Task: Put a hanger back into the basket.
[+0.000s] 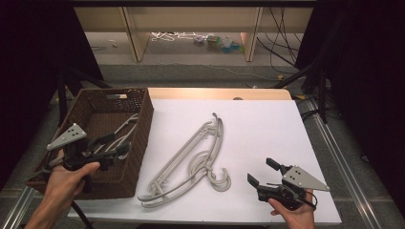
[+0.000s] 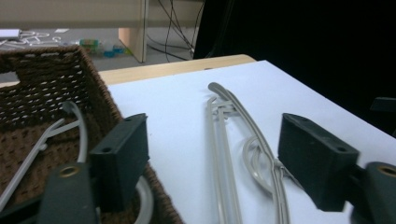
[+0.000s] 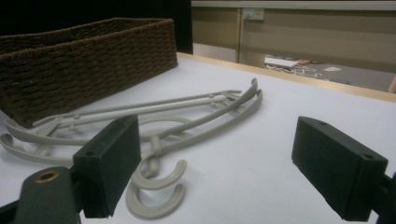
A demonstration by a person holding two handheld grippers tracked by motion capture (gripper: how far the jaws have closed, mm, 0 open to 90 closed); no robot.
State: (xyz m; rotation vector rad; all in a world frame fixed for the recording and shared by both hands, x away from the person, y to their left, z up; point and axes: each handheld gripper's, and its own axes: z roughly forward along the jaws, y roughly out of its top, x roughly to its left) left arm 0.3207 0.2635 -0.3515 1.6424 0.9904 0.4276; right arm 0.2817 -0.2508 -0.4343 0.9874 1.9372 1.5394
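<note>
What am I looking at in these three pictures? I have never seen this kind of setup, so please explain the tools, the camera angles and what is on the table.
No robot here: a person holds a hand-held two-jaw tool in each hand. The high view looks down from above the person's side. There the left gripper hovers over a brown woven basket, and the right gripper sits above the white table surface. Each of the other two pictures comes from a camera riding on one gripper, looking along its black jaws.

On the table lie grey plastic hangers, stacked loosely with their hooks toward the person. One more hanger in the basket rests on the bottom.

Both grippers have their jaws spread wide and hold nothing. The right gripper view faces the hooks of the stack.
</note>
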